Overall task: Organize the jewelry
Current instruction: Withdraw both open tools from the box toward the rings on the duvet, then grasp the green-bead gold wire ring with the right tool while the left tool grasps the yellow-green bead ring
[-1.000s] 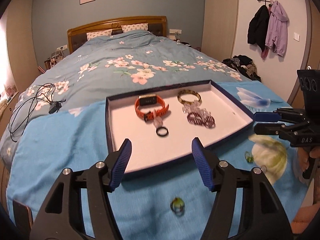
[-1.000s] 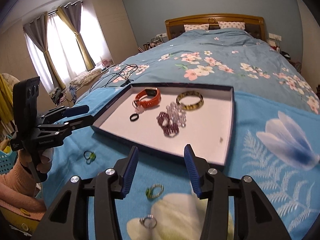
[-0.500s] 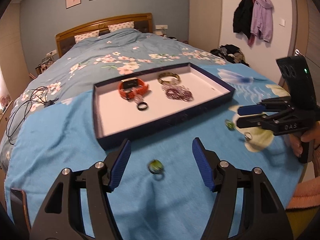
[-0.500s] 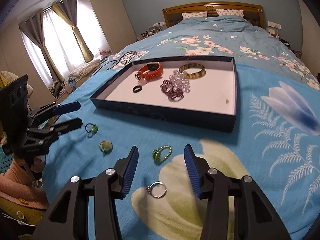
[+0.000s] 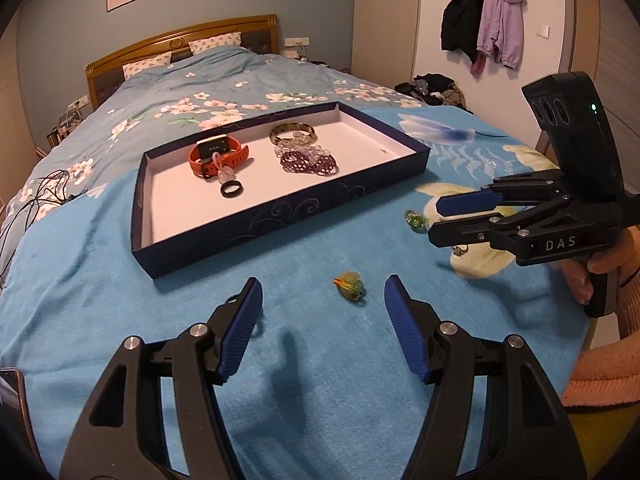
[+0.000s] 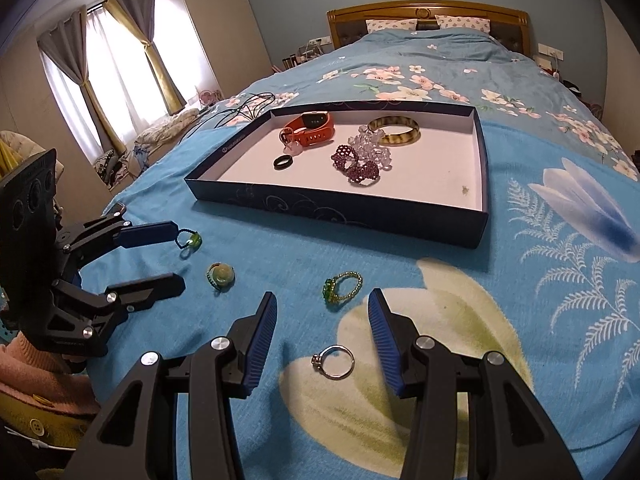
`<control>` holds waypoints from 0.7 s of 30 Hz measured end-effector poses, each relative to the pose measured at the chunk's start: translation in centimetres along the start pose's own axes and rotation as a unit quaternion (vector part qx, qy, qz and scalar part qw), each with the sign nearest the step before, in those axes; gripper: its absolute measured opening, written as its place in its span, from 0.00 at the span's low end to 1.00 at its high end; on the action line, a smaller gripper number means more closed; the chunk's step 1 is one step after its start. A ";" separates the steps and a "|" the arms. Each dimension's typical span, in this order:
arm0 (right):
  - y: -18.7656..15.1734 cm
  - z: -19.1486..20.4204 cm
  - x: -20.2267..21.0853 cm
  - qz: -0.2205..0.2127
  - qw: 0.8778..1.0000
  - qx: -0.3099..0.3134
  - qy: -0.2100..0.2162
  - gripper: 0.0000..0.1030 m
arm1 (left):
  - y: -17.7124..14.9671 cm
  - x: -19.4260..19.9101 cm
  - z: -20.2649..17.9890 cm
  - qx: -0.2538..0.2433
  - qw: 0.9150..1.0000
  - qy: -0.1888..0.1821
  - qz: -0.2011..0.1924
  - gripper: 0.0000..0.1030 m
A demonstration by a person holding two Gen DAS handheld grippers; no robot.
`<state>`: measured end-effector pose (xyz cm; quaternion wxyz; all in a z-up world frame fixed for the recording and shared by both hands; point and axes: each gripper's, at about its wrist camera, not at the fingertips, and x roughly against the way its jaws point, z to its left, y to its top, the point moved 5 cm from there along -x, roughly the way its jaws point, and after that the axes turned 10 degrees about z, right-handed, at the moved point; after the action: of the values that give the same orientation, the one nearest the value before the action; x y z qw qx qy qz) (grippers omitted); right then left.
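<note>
The step in hand looks like gathering the loose rings off the blanket (image 6: 400,248) into the tray.

Nearest, the right gripper (image 6: 322,330) hangs with its jaws spread and nothing between the pads; the silver ring (image 6: 334,361) lies flat on the blanket between its fingers, at 6 o'clock from the green bead ring (image 6: 341,286). My guess for the next move: lower over the silver ring, and pinch across its thin band, which lies flat on soft cloth and may be hard to catch.

The left gripper (image 5: 323,296) is spread too, empty, with the round green-stone ring (image 5: 349,284) just ahead between its tips. A small green ring (image 6: 189,240) sits by the upper finger.

Farther, at 12 o'clock, the dark blue tray (image 6: 332,210) already holds an orange watch (image 6: 312,126), a black ring (image 6: 283,162), purple beads (image 6: 356,164) and a bangle (image 6: 394,130).
</note>
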<state>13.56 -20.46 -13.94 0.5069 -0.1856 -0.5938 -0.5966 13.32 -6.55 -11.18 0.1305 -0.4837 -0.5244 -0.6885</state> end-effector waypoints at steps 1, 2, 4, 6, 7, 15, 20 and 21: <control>0.1 0.0 -0.1 0.002 1.000 0.000 -0.002 0.44 | 0.0 -0.2 -0.1 -0.001 1.000 -0.001 0.002 0.61; 0.2 0.1 -0.4 0.007 1.000 -0.001 -0.004 0.44 | 0.1 -0.4 -0.1 -0.002 1.000 -0.003 0.005 0.61; 0.4 0.1 -0.8 0.014 1.000 -0.004 -0.006 0.44 | 0.2 -0.8 -0.2 -0.003 1.000 -0.005 0.013 0.60; 0.6 0.1 -1.1 0.016 1.000 -0.005 -0.006 0.44 | 0.4 -1.6 -0.3 -0.005 1.000 -0.002 0.030 0.56; 0.7 0.1 -1.1 0.015 1.000 -0.005 -0.007 0.43 | 0.4 -1.9 -0.4 -0.006 0.999 0.000 0.035 0.54; 1.1 0.3 -1.7 0.019 0.999 -0.002 -0.034 0.33 | 0.7 -3.7 -0.3 0.009 0.997 -0.024 0.068 0.39; 1.2 0.0 -1.8 0.020 0.999 -0.007 -0.043 0.18 | 0.6 -3.7 -0.4 0.008 0.997 -0.021 0.068 0.28; 1.2 -0.1 -1.8 0.020 0.999 -0.008 -0.042 0.13 | 0.6 -3.7 -0.4 0.009 0.997 -0.022 0.068 0.27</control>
<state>15.33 -19.59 -14.83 0.4917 -0.2266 -0.6059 -0.5830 15.41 -8.36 -13.78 0.1695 -0.5320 -0.4990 -0.6627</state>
